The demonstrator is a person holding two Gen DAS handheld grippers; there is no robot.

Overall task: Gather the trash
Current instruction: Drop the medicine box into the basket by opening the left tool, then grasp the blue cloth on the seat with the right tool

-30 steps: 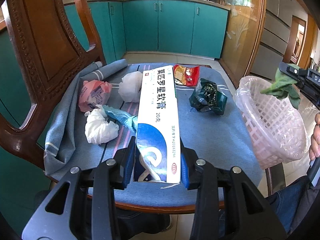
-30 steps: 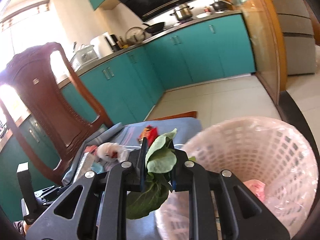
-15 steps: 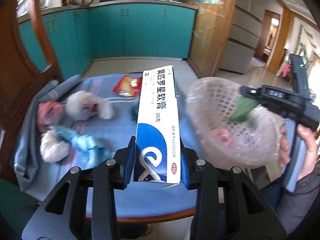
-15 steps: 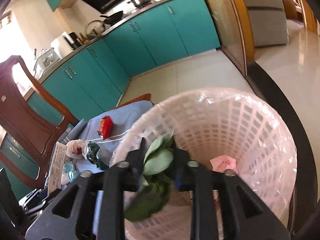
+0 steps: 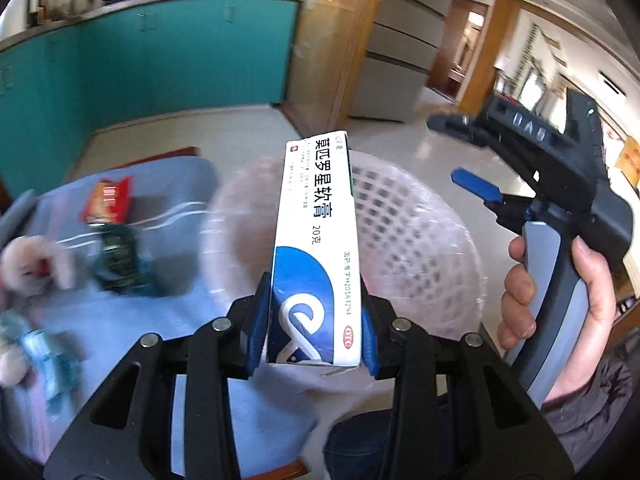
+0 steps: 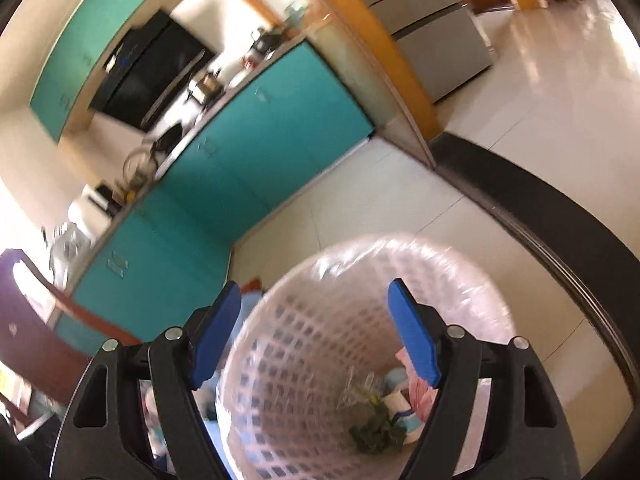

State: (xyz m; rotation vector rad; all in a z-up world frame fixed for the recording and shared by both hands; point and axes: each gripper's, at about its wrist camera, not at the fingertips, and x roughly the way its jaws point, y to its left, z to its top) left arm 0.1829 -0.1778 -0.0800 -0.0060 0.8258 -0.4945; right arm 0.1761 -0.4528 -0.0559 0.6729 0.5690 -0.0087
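Item: left gripper (image 5: 314,330). Jaws closed on the lower end of the ointment box (image 5: 318,248), blue pads pressed to its two long sides. The box's long axis runs straight forward along our fingers, free end pointing away and a little up.

Item: basket (image 5: 420,240). A pale lattice bin with a thin plastic liner, lying directly ahead of and below the box; in the left wrist view the box's far half overlaps its mouth. We judge the coming move to be a short carry forward and a release, so the relation that counts is the box's far end over the opening, near rim beneath the gripper. We cannot tell how high the box hangs above the rim.

Item: right gripper (image 6: 316,324). Jaws spread wide, nothing between the pads, poised above the same basket (image 6: 280,360). Leafy greens (image 6: 378,428) and scraps lie at its bottom. Seen from the left, the right gripper (image 5: 476,188) sits to the right of the basket, apart from the box, so the path between looks open.

Item: blue cloth (image 5: 168,184), left of the basket, carrying remaining trash: red wrapper (image 5: 107,199), dark green wrapper (image 5: 118,260), and blurred pale wads at the left edge. Our left gripper is the nearer one for those.
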